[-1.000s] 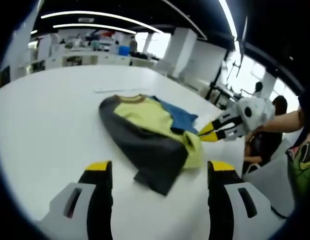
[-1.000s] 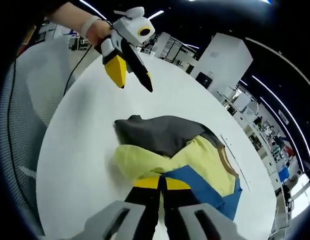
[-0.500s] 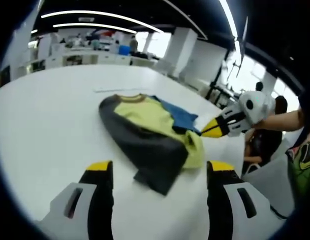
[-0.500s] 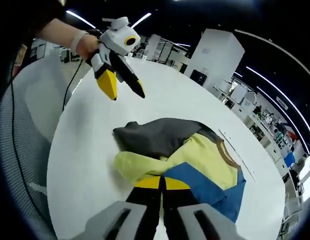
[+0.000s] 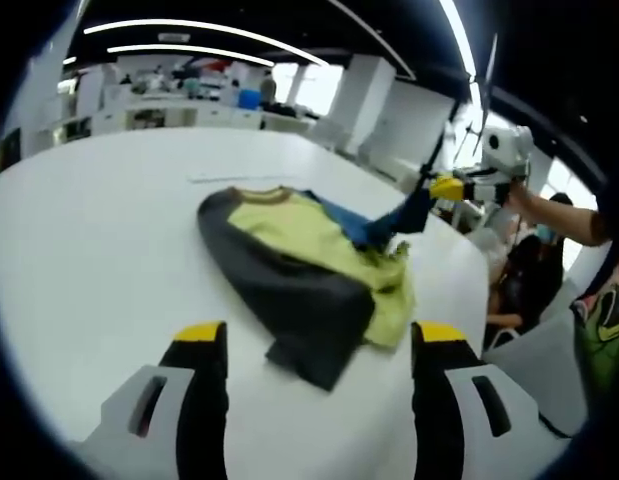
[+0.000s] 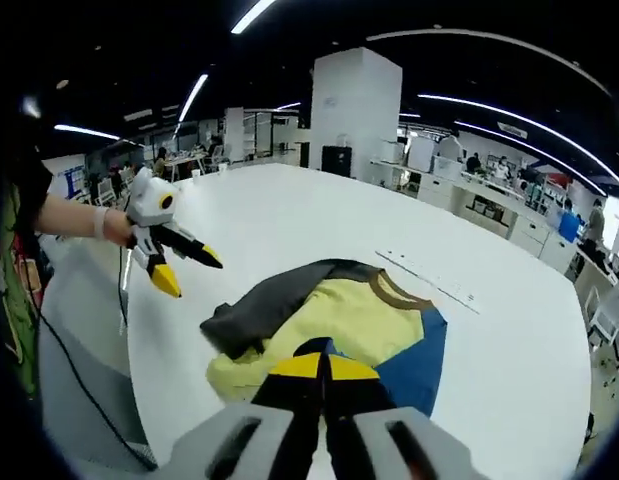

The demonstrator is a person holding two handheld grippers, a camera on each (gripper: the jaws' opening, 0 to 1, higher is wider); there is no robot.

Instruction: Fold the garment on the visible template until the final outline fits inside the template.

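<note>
The right tool (image 6: 324, 372) is pinched on the garment's (image 5: 304, 265) blue sleeve (image 5: 394, 222) – lifting it to fold inward – while the left tool (image 5: 314, 335) hovers spread, holding nothing.

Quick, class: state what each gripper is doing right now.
Left gripper: open, holding nothing, above the table.
Right gripper: shut on the garment's blue part, lifting it.
</note>
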